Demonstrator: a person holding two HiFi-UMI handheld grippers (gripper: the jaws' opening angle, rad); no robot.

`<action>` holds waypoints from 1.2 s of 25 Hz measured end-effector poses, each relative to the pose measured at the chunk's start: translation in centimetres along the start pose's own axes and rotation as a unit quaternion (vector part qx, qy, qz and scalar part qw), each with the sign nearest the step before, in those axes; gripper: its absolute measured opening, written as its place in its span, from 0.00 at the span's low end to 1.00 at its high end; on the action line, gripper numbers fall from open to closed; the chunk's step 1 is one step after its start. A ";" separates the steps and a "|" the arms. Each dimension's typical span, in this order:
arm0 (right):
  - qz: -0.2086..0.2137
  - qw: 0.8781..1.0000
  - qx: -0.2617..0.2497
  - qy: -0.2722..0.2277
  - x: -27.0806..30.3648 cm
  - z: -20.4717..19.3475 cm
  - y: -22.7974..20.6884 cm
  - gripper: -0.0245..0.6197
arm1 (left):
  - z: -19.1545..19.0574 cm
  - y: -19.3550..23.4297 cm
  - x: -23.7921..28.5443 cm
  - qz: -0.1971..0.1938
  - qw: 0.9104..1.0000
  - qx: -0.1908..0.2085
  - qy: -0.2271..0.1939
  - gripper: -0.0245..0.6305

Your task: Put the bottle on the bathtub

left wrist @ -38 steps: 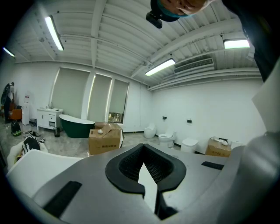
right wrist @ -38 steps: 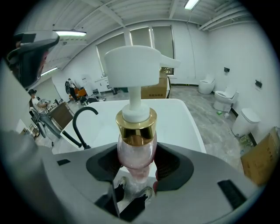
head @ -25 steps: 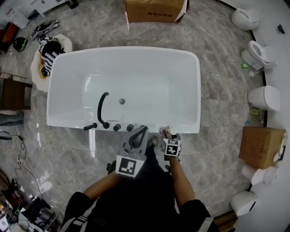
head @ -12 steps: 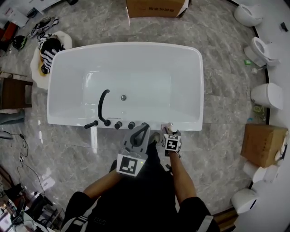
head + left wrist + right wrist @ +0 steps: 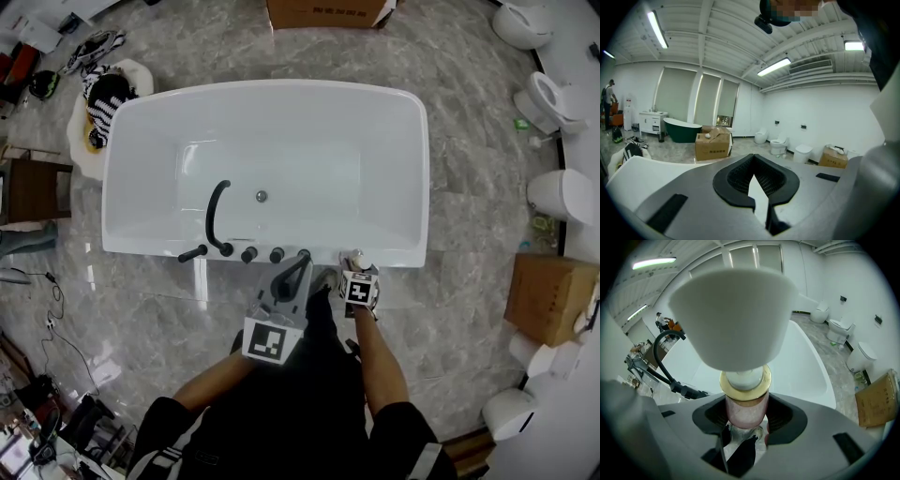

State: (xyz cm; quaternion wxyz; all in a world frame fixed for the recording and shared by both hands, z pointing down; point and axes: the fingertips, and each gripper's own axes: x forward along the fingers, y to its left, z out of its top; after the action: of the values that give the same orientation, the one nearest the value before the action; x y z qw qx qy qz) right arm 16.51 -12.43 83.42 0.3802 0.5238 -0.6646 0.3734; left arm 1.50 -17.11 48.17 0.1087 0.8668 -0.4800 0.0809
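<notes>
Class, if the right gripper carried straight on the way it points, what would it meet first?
Probably the bathtub's near rim, just ahead of the right gripper and its held bottle; height is unclear, so it might pass above it.

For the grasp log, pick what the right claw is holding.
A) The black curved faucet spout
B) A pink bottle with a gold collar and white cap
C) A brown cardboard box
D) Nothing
B: the right gripper view shows the right claw closed on the pink bottle with a gold collar and white cap, its jaws pressed against either side of the pink body.
</notes>
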 end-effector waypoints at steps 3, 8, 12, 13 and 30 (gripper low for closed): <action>-0.002 1.000 0.002 0.004 0.3 -0.3 -0.1 0.37 | -0.3 -0.3 0.1 -0.001 1.000 -0.003 0.003 0.06; -0.002 1.000 0.006 0.013 0.9 -1.0 -0.2 0.37 | -0.3 -0.4 0.5 0.000 1.000 -0.010 0.000 0.06; 0.001 1.000 0.005 0.011 1.3 -0.9 -0.3 0.37 | -0.1 -0.5 0.9 0.002 1.000 -0.013 -0.004 0.06; 0.001 1.000 0.005 0.011 1.4 -1.0 -0.4 0.37 | -0.1 -0.6 0.9 0.003 1.000 -0.014 -0.003 0.06; -0.003 1.000 -0.003 0.015 1.5 -1.2 0.7 0.37 | -0.7 0.1 0.7 -0.002 1.000 -0.009 0.003 0.06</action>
State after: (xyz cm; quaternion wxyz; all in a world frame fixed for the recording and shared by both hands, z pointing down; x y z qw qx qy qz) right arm 15.72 -11.86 85.25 0.3923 0.5189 -0.6586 0.3782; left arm 1.75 -17.54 49.01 0.1184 0.8665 -0.4783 0.0793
